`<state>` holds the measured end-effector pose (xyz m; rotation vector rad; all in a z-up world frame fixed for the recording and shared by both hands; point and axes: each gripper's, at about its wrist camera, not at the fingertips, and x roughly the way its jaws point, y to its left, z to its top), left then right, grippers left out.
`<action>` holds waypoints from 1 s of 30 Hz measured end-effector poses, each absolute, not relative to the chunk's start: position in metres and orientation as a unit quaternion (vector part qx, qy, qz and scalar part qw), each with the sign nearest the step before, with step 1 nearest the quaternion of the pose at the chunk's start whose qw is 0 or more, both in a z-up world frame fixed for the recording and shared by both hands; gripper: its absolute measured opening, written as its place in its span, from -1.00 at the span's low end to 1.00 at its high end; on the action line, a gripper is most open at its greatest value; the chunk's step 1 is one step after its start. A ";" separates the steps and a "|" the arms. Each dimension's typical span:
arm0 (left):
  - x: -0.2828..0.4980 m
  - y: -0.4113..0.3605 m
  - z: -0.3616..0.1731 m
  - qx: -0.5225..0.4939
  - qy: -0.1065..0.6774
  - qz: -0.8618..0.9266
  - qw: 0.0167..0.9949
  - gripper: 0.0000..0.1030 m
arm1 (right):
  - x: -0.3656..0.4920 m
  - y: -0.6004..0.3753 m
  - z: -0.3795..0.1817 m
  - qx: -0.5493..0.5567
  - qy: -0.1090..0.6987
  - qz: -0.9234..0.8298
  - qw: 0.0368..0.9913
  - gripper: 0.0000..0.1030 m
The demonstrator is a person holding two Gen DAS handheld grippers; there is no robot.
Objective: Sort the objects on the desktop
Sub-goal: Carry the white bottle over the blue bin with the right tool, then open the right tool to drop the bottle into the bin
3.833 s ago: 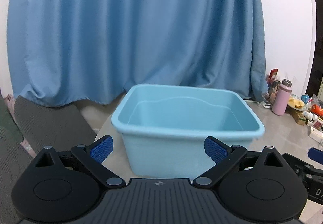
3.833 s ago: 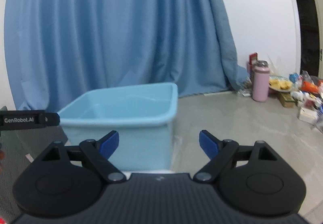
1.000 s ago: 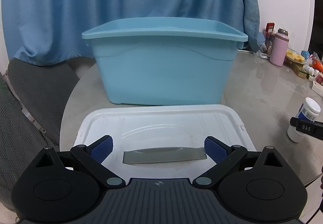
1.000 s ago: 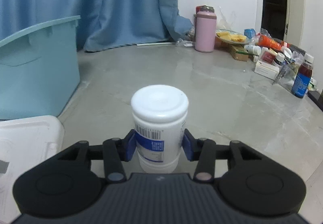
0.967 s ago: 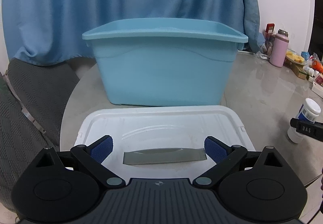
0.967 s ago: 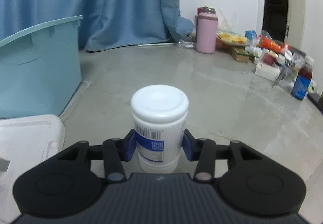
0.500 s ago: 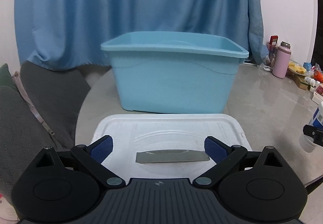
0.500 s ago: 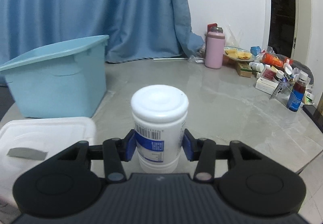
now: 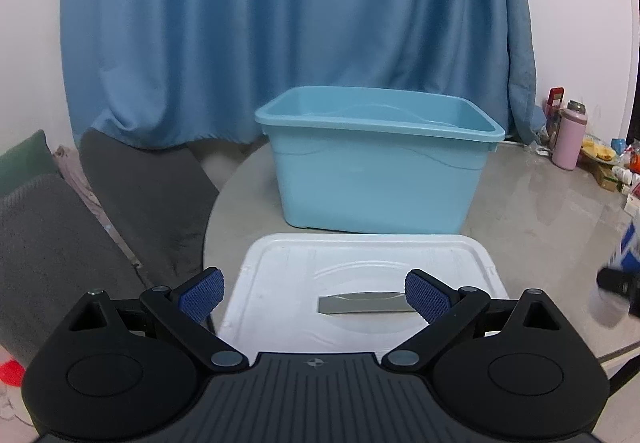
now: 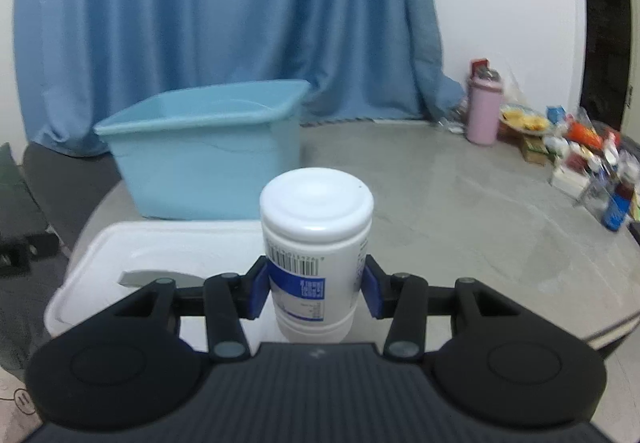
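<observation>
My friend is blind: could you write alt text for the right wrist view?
A right gripper clamps an upright white bottle above a grey table. Behind sit a white lid and an open light-blue bin.

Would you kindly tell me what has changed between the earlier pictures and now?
The right gripper, empty and open at first, closed on the white bottle and has since lifted it off the table. The left gripper rose too, staying open and empty. Blue bin and white lid stayed put.
</observation>
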<state>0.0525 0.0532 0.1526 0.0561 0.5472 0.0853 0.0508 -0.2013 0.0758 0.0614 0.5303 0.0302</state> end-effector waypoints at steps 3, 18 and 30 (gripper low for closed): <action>0.059 0.064 0.160 0.027 0.274 0.043 0.960 0.92 | 0.058 -0.189 0.090 0.031 0.251 0.030 0.967 -0.08; 0.145 0.099 0.186 0.050 0.261 -0.003 0.964 0.92 | 0.160 -0.133 0.149 0.026 0.182 0.031 0.982 -0.08; 0.209 0.122 0.183 0.047 0.271 -0.025 0.961 0.92 | 0.252 -0.098 0.145 0.009 0.198 0.021 0.980 -0.09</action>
